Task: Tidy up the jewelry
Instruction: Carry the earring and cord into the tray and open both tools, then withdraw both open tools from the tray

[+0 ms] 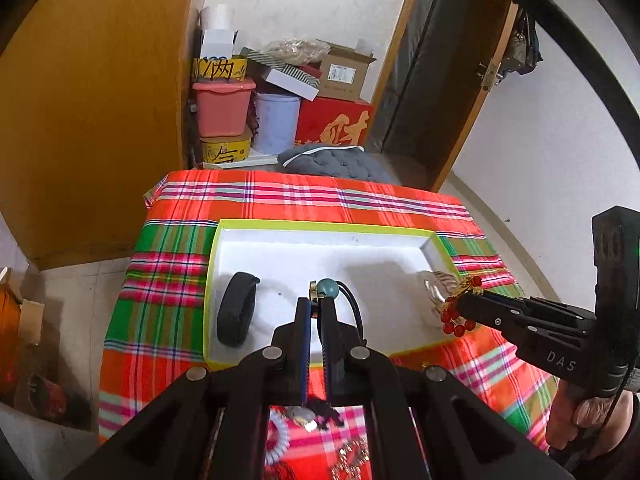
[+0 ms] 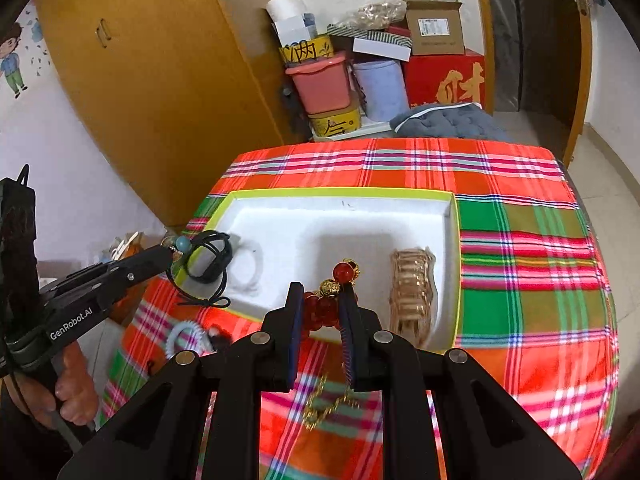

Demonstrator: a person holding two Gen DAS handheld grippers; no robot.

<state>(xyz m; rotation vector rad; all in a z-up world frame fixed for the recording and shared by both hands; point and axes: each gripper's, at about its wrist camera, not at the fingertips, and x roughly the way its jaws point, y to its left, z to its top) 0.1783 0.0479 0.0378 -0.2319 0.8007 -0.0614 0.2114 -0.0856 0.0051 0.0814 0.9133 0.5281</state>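
Red bead bracelet (image 2: 326,306) clenched in your right gripper (image 2: 322,304); left gripper (image 1: 316,306) pinches cord necklace (image 1: 348,300), whose loop may snag the tray rim (image 1: 320,225), frame centre.

Count by kind, both views:

- Grippers: two, left gripper (image 1: 316,304) and right gripper (image 2: 320,300).
- Trays: one white tray (image 2: 340,216) with a yellow-green rim.
- Items lying in the tray: three, namely one black band (image 1: 236,314), one white ring (image 2: 250,266), one gold link bracelet (image 2: 412,292).
- Items held: two, namely one corded teal-bead necklace (image 1: 327,286), one red bead bracelet (image 2: 324,304).
- Loose on the desk: one gold chain (image 2: 324,404), one white coil tie (image 2: 182,338); others indistinct.
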